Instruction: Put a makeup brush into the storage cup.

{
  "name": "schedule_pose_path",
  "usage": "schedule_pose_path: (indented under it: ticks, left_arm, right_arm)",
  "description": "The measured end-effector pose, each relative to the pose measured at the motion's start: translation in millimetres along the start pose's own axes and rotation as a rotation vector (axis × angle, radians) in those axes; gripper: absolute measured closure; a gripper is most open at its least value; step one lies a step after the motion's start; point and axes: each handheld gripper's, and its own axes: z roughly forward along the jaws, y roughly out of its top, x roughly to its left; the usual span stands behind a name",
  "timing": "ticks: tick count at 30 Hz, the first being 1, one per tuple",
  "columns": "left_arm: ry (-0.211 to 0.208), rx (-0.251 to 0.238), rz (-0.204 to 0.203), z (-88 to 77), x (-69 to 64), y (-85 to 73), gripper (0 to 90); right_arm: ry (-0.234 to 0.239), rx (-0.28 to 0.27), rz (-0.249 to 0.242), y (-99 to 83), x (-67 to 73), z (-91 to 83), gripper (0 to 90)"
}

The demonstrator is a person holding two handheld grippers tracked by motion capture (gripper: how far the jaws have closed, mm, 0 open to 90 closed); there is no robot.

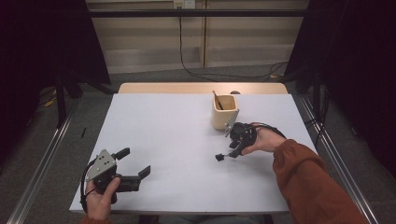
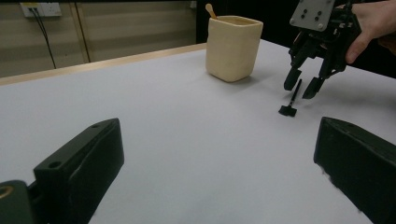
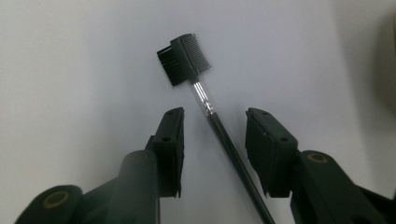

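A small black brush [image 3: 184,59] with a comb on one side lies flat on the white desk [image 1: 163,135]. Its long thin handle points back toward the right gripper [image 1: 236,150]. A tan cup [image 1: 225,112] stands just beside that gripper, with a stick [image 1: 217,100] poking out of it.

The right gripper is down low over the brush. Its jaws are apart, one on each side of the handle, and in the right gripper view there is a gap between each jaw and the handle. So the brush is not held yet.

The left gripper [image 1: 135,173] rests far off at the near left of the desk. Its jaws are wide apart and hold nothing.

What could go wrong? The handle is very thin and lies flat on the desk. If the jaws close too high, they may miss it. The handle also runs at a slant between the jaws, so one jaw could touch first and push the brush sideways or make it spin. If the jaws go too low, they could scrape the desk. The cup is close, so a quick lift could bump it and tip it.
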Motion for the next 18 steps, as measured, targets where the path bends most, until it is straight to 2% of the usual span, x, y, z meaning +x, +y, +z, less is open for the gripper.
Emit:
schedule_pose_path:
  ticks: [3, 8, 11, 18]
  left_arm:
    - [0.000, 0.004, 0.020, 0.3, -0.8, 0.1, 1.6]
    - [-0.002, 0.008, 0.019, 0.4, -0.3, 0.2, 1.5]
    - [-0.015, 0.004, -0.002, 0.5, 0.2, -0.1, 1.5]
    - [-0.008, 0.006, 0.003, 0.2, 1.0, 0.0, 1.5]
  right_arm:
    - [0.002, 0.005, 0.001, 0.2, -1.9, 2.3, 61.7]
    - [0.019, 0.031, -0.015, -0.6, -3.0, 5.5, 64.7]
    - [0.016, 0.031, -0.021, -0.6, -2.5, 5.1, 64.8]
    - [0.010, 0.049, -0.037, -0.8, -4.4, 9.3, 68.3]
